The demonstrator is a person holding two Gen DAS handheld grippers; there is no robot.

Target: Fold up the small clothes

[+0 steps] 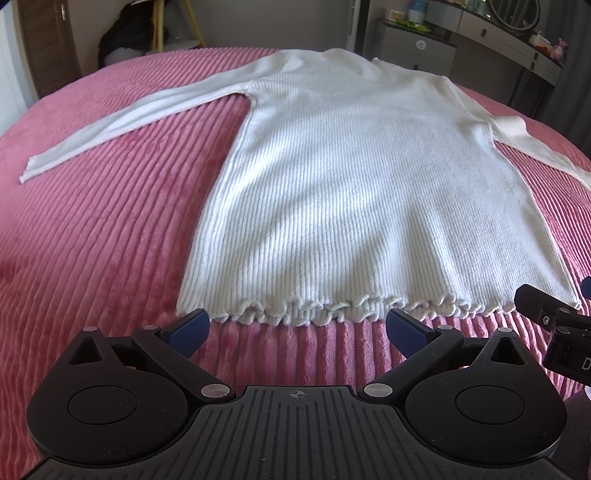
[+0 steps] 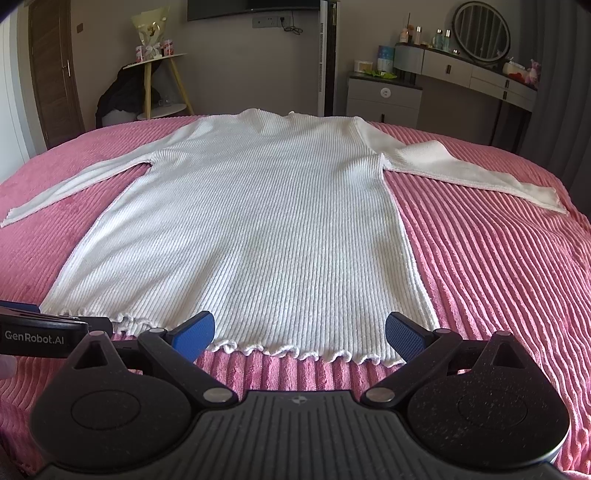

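**Two open hand-held grippers at the hem of a flat white sweater**

Surface: bed with a pink ribbed cover (image 2: pixel 498 277), filling most of both views. White ribbed knit sweater (image 2: pixel 251 229) lies flat on it, spread out, ruffled hem (image 1: pixel 332 312) nearest the cameras, neckline at 12 o'clock. One sleeve (image 1: pixel 122 122) runs out toward 9–10 o'clock, the other sleeve (image 2: pixel 469 170) toward 2–3 o'clock; both rest on the cover.

Room: wooden door (image 2: pixel 51 74) at 10 o'clock; small round side table with yellow legs (image 2: pixel 162 74) at 11 o'clock, dark bundle beside it. Grey dresser with drawers (image 2: pixel 384 98) at 1 o'clock, vanity with round mirror (image 2: pixel 480 33) at 2 o'clock, bottles on it.

Pose: left hand-held gripper (image 1: pixel 297 328) low over the cover, just short of the hem's left portion, jaws spread wide, nothing between the blue pads (image 1: pixel 188 330). Right hand-held gripper (image 2: pixel 299 332) at the hem's right portion, jaws equally wide apart and empty; its pads overlap the hem edge in view, contact cannot be told. Each gripper shows at the other view's edge.
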